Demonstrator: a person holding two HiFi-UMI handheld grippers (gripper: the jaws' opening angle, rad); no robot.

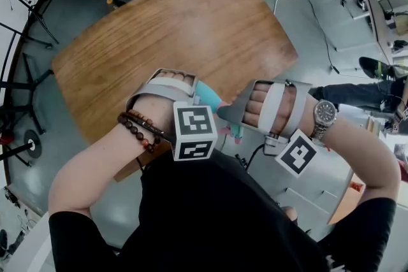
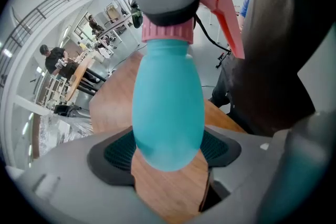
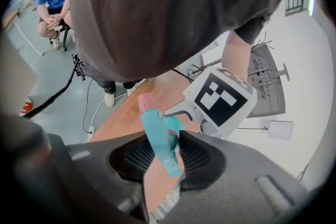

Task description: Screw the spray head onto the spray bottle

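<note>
**Head on the neck, tightening in hand**

Close to the person's body, off the bench's 6 o'clock edge, the left gripper (image 2: 168, 150) has its jaws set wide around the belly of the bottle (image 2: 168, 113), holding it clear of the wood. The right gripper (image 3: 168, 157) has its jaws narrowed on the spray head (image 3: 160, 139) at the bottle's 12 o'clock.

The head looks seated, so this is probably the screwing-down step; how tight it is, I cannot tell. The next move likely calls for a twist of the head against a steady bottle.

The bottle is smooth, teal and egg-shaped, with a ribbed pink collar (image 2: 168, 33) and a pink trigger (image 2: 228, 18) at 1 o'clock. The bench (image 1: 178, 35) lies beyond.
</note>
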